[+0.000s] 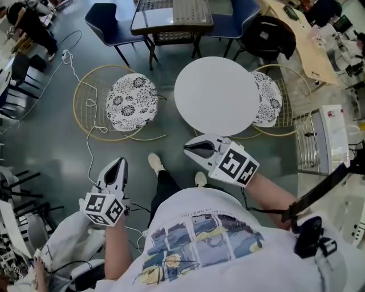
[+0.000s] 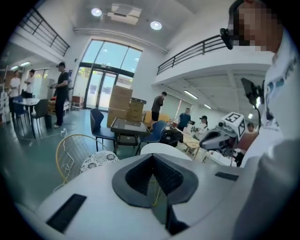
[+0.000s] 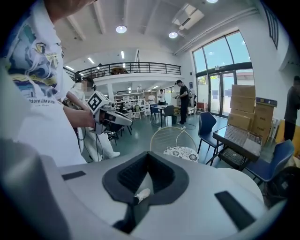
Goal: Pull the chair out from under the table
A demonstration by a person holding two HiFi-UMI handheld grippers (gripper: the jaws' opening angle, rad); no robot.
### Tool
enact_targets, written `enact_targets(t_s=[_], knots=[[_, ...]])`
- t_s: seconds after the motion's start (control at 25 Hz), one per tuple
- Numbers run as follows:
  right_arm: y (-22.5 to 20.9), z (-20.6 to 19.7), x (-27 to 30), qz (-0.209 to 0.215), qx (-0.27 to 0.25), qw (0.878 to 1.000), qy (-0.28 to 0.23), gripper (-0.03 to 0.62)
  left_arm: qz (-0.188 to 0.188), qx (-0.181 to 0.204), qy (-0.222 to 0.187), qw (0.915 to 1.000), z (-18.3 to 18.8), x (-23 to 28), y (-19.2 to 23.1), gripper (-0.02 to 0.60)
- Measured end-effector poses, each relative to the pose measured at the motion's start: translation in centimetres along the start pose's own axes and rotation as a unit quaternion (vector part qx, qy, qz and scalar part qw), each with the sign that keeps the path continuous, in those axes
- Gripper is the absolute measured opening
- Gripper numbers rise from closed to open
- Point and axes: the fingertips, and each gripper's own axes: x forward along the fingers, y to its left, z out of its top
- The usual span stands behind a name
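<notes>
A round white table (image 1: 217, 94) stands in front of me. To its left, apart from the table, is a gold wire chair with a floral cushion (image 1: 131, 101). A second such chair (image 1: 268, 100) at the right has its seat partly hidden by the tabletop. My left gripper (image 1: 118, 162) hangs low at the left over the floor, shut and holding nothing. My right gripper (image 1: 187, 148) is shut and holds nothing, just short of the table's near edge. In the left gripper view the jaws (image 2: 152, 157) point at the left chair (image 2: 96, 161). In the right gripper view the chair (image 3: 180, 152) is ahead.
A dark table (image 1: 171, 14) with blue chairs stands behind the white one. A black bag (image 1: 268, 34) sits on a chair at the back right. A white cable (image 1: 88, 137) trails over the floor by the left chair. A wire rack (image 1: 311, 145) stands at the right. People stand farther off.
</notes>
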Motion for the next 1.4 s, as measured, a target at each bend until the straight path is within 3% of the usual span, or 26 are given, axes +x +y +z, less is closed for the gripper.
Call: enact_targets(t_s=[0.16, 0.44, 0.6, 0.84, 1.4], knots=[[2.7, -1.0, -2.4, 0.02, -0.01, 1.0, 0.004, 0.011, -0.026, 0.099, 0.023, 0.9945, -1.4, -1.1, -8.0, 0.009], [5.8, -0.3, -3.1, 0.009, -0.016, 1.0, -0.002, 0.011, -0.097, 0.076, -0.005, 0.9924, -0.4, -4.9, -13.4, 0.009], [8.2, 1.3, -2.8, 0.001, -0.019, 1.0, -0.011, 0.011, -0.11, 0.075, -0.002, 0.9911, -0.5, -7.0, -13.2, 0.009], [12.2, 2.9, -1.0, -0.007, -0.023, 1.0, -0.013, 0.011, -0.124, 0.037, -0.008, 0.9916, -1.5, -10.5, -10.8, 0.009], [18.1, 3.7, 3.4, -0.02, -0.028, 0.999, -0.009, 0.011, -0.143, 0.05, 0.006, 0.9885, -5.4, -14.9, -7.6, 0.009]])
